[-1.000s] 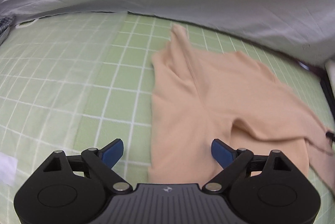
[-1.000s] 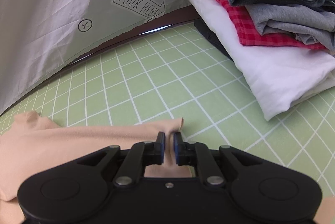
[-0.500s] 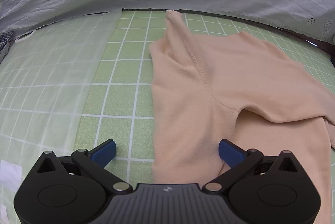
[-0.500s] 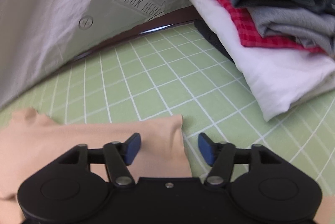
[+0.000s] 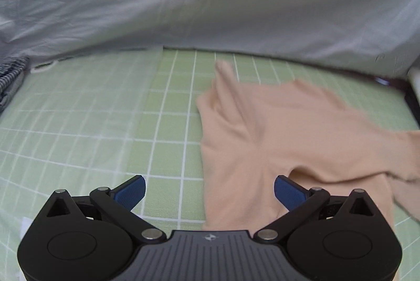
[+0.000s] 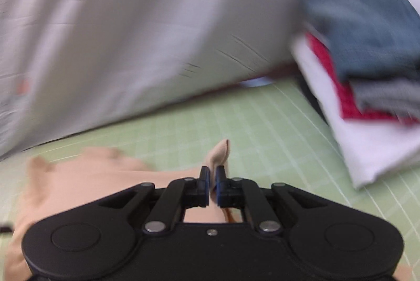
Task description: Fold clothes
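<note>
A peach long-sleeved top (image 5: pixel 283 134) lies spread on the green grid mat (image 5: pixel 78 123), to the right of centre in the left wrist view. My left gripper (image 5: pixel 208 193) hovers open over its near left edge, with nothing between the blue pads. In the blurred right wrist view my right gripper (image 6: pixel 212 184) is shut on a fold of the peach top (image 6: pixel 219 153), which sticks up between the fingers. The rest of the top (image 6: pixel 78 184) trails to the left on the mat.
A grey-white sheet with carrot prints (image 5: pixel 210 5) hangs behind the mat. A stack of folded clothes (image 6: pixel 367 86), blue, red, grey and white, stands at the right. Striped fabric (image 5: pixel 10 73) shows at the far left edge.
My right gripper opened half a second ago and has shut again on a raised fold of the top; it is lifting fast. The left gripper stayed open and tilted back.
</note>
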### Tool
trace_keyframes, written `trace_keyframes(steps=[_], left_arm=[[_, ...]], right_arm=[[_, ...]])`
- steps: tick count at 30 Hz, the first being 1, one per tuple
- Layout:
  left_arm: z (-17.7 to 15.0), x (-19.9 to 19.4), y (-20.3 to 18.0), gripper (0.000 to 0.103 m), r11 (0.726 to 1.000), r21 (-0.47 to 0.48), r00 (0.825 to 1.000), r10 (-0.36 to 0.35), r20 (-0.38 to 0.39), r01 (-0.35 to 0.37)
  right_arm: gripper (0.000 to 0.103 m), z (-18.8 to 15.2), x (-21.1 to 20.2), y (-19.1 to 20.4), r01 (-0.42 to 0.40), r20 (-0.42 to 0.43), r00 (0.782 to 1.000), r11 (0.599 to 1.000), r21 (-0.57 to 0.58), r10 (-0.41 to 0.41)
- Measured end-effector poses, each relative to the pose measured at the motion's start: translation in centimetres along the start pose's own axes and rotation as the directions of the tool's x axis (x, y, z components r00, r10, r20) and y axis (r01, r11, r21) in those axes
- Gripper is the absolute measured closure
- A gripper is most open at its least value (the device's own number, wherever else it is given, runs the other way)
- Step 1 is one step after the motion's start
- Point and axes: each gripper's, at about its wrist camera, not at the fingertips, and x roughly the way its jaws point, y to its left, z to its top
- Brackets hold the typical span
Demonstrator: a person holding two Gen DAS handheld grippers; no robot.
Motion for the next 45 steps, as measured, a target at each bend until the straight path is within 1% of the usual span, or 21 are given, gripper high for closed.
trace_keyframes(steps=[4, 7, 9, 10, 11, 12, 13, 14, 15, 18, 21, 25, 29, 32, 34, 35, 37, 38, 41, 42, 45], left_arm=[[-0.3, -2.7, 0.4, 0.0, 1.0, -0.017, 0.999, -0.001, 0.044, 0.002], [-2.2, -4.7, 0.3, 0.0, 1.0, -0.022, 0.999, -0.001, 0.047, 0.002], [-3.5, -5.9, 0.1, 0.0, 1.0, -0.023, 0.999, 0.001, 0.043, 0.0], [-4.2, -6.4, 0.0, 0.0, 1.0, -0.024, 0.999, 0.002, 0.04, -0.001], [-4.8, -6.9, -0.1, 0.0, 1.0, -0.026, 0.999, 0.004, 0.035, -0.004], [-5.4, -7.2, -0.2, 0.0, 0.999, -0.031, 0.999, 0.011, 0.03, -0.01], [-6.0, -7.5, -0.4, 0.0, 0.999, -0.035, 1.0, 0.02, 0.025, -0.019], [-6.5, -7.5, -0.6, 0.0, 0.999, -0.036, 1.0, 0.024, 0.017, -0.023], [-7.0, -7.6, -0.9, 0.0, 0.999, -0.035, 1.0, 0.026, 0.01, -0.026], [-7.7, -7.5, -2.1, 0.0, 0.999, -0.037, 1.0, 0.021, -0.003, -0.021], [-7.5, -7.0, -3.7, 0.0, 0.999, -0.035, 1.0, -0.005, -0.002, 0.005], [-6.3, -5.5, -6.8, 0.0, 0.998, 0.006, 0.998, -0.057, -0.006, 0.057], [-5.0, -3.3, -10.1, 0.001, 0.99, 0.072, 0.992, -0.123, -0.034, 0.125], [-4.4, -1.6, -12.5, 0.007, 0.973, 0.137, 0.981, -0.18, -0.067, 0.188], [-4.4, -0.8, -13.6, 0.018, 0.96, 0.168, 0.973, -0.212, -0.095, 0.226], [-4.5, -0.4, -14.0, 0.021, 0.953, 0.18, 0.968, -0.224, -0.112, 0.242], [-4.7, 0.4, -14.6, 0.037, 0.94, 0.202, 0.958, -0.247, -0.146, 0.274], [-4.9, 0.7, -14.8, 0.041, 0.935, 0.21, 0.953, -0.255, -0.162, 0.286], [-5.5, 0.9, -15.0, 0.062, 0.919, 0.252, 0.949, -0.267, -0.168, 0.303], [-5.7, 1.0, -15.1, 0.075, 0.913, 0.266, 0.948, -0.271, -0.168, 0.308], [-5.8, 0.7, -14.8, 0.097, 0.908, 0.27, 0.944, -0.283, -0.169, 0.321]], right_arm=[[0.098, -2.2, -3.6, 4.9, -0.166, -0.041, 0.986, 0.982, -0.093, 0.163], [0.096, -6.0, -4.9, 7.9, -0.285, -0.166, 0.949, 0.955, -0.086, 0.268], [0.093, -8.4, -5.5, 9.1, -0.332, -0.247, 0.922, 0.937, -0.109, 0.298], [0.086, -9.3, -6.1, 9.4, -0.337, -0.27, 0.917, 0.933, -0.127, 0.294], [0.068, -10.1, -6.7, 9.5, -0.339, -0.284, 0.914, 0.93, -0.143, 0.29], [0.055, -10.6, -7.3, 9.1, -0.336, -0.276, 0.917, 0.93, -0.148, 0.288], [0.027, -10.8, -7.8, 8.5, -0.331, -0.259, 0.922, 0.933, -0.143, 0.287], [0.004, -11.0, -8.4, 7.9, -0.325, -0.241, 0.927, 0.935, -0.138, 0.287], [0.0, -11.1, -8.9, 7.3, -0.314, -0.224, 0.934, 0.94, -0.136, 0.279], [0.0, -11.1, -9.5, 5.3, -0.233, -0.186, 0.961, 0.962, -0.145, 0.205], [0.0, -10.8, -9.3, 3.2, -0.118, -0.17, 0.981, 0.98, -0.16, 0.091], [0.0, -10.5, -8.6, -0.1, -0.032, -0.157, 0.987, 0.994, -0.106, 0.015], [0.0, -10.1, -6.5, -3.0, 0.06, -0.166, 0.984, 0.995, -0.074, -0.071], [0.0, -10.0, -4.5, -5.2, 0.107, -0.194, 0.974, 0.993, -0.042, -0.113], [0.0, -10.1, -3.3, -6.4, 0.147, -0.22, 0.964, 0.989, -0.018, -0.148], [0.0, -10.2, -3.0, -6.9, 0.166, -0.231, 0.959, 0.986, -0.011, -0.164], [0.0, -10.7, -2.4, -7.6, 0.2, -0.25, 0.949, 0.98, -0.005, -0.195], [0.0, -11.0, -2.3, -7.7, 0.209, -0.241, 0.948, 0.978, -0.02, -0.208], [0.0, -11.3, -2.3, -7.7, 0.206, -0.218, 0.953, 0.978, -0.036, -0.208], [0.0, -11.2, -2.3, -7.6, 0.206, -0.215, 0.954, 0.978, -0.036, -0.209], [0.0, -11.4, -2.3, -7.6, 0.211, -0.202, 0.956, 0.977, -0.032, -0.214]])
